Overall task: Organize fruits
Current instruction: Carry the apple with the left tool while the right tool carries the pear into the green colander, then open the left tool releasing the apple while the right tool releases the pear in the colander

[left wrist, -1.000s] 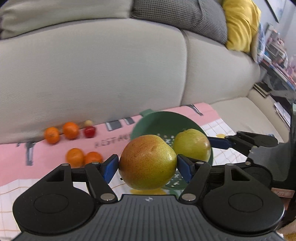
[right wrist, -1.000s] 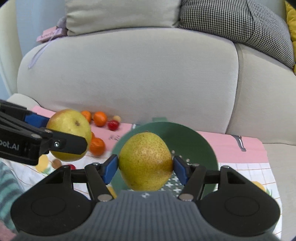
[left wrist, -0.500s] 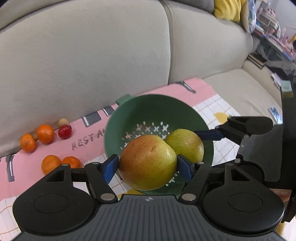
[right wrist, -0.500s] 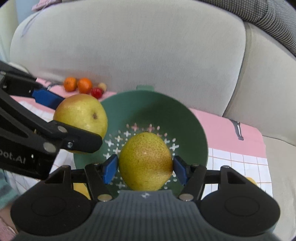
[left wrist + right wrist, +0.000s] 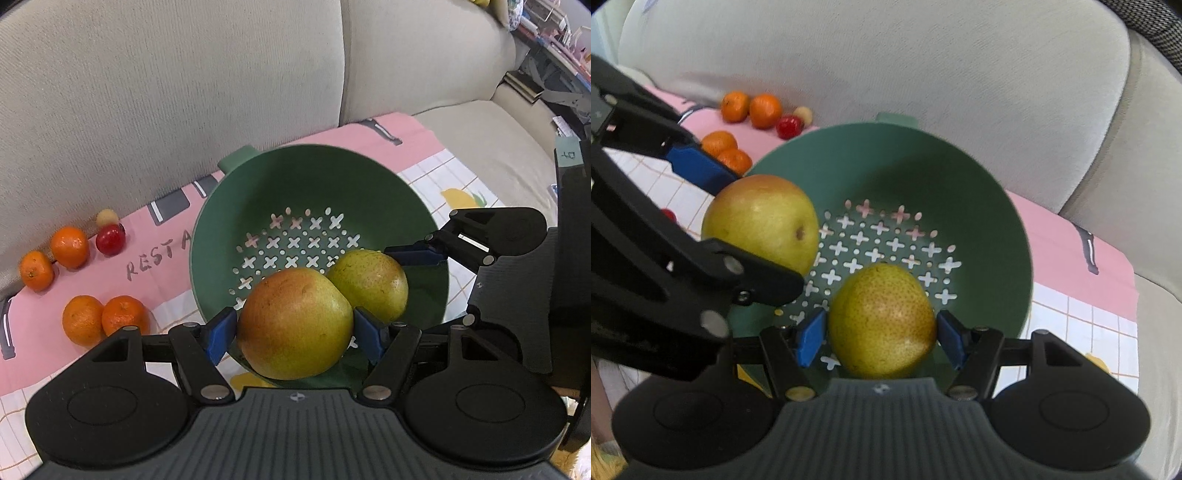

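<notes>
Now carrying both pears over green colander (image 5: pixel 424 206): left gripper (image 5: pixel 293 332) pinching blushed pear (image 5: pixel 295 325), right gripper (image 5: pixel 879 332) pinching speckled pear (image 5: pixel 882 321). Next: lower, release inside.

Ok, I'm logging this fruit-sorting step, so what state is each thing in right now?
Left gripper: shut on the reddish pear, held over the colander.
Right gripper: shut on the green pear, held over the colander.
Green colander: upright on the cloth, nothing lying in it yet.
Four mandarins: loose on the pink cloth, outside the colander.
Red fruit: loose beside the mandarins.
</notes>
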Tool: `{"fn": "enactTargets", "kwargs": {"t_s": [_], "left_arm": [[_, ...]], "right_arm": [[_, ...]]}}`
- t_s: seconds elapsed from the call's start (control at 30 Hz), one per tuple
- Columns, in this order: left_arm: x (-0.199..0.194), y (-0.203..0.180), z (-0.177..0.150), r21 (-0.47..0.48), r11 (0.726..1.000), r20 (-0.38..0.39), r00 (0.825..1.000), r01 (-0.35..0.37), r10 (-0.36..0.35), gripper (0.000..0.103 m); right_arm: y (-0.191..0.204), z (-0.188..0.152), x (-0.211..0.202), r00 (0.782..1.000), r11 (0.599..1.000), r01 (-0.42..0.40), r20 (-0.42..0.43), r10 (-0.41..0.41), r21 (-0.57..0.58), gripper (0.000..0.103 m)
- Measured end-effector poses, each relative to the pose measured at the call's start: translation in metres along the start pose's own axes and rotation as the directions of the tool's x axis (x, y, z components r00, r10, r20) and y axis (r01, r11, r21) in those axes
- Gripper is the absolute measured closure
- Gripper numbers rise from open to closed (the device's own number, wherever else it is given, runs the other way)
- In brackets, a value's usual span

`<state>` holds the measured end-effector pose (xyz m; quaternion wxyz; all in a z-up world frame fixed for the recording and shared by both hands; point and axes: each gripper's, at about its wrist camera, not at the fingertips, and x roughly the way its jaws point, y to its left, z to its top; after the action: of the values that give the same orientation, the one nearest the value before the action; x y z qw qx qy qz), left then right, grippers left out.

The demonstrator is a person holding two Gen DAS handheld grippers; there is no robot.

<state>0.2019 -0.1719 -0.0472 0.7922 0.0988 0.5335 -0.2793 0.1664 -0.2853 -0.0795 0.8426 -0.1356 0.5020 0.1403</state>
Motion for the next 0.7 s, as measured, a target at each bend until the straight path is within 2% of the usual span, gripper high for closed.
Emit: {"fn": "enactTargets", "kwargs": {"t_s": [0.3,0.5,0.63,0.7], "left_arm": [[0.015,0.003,-0.002,-0.033,0.999,-0.047,0.999,-0.003,0.001,0.024],[0.020,0.005,-0.002,-0.052,0.999,-0.052,0.999,0.003,-0.006,0.026],[0.020,0.004,-0.002,-0.050,0.999,-0.044,0.999,0.001,-0.003,0.035],[0.018,0.006,-0.003,-0.059,0.998,-0.042,0.999,0.017,-0.019,0.036]], "right_arm": [[-0.003,0.001,0.012,0.998,0.998,-0.025,-0.059,0.021,-0.056,0.040],[-0.006,0.001,0.011,0.998,0.996,-0.032,-0.054,0.028,-0.077,0.040],[-0.004,0.000,0.010,0.998,0.997,-0.030,-0.053,0.026,-0.072,0.040],[-0.003,-0.001,0.011,0.998,0.997,-0.023,-0.059,0.018,-0.074,0.040]]}}
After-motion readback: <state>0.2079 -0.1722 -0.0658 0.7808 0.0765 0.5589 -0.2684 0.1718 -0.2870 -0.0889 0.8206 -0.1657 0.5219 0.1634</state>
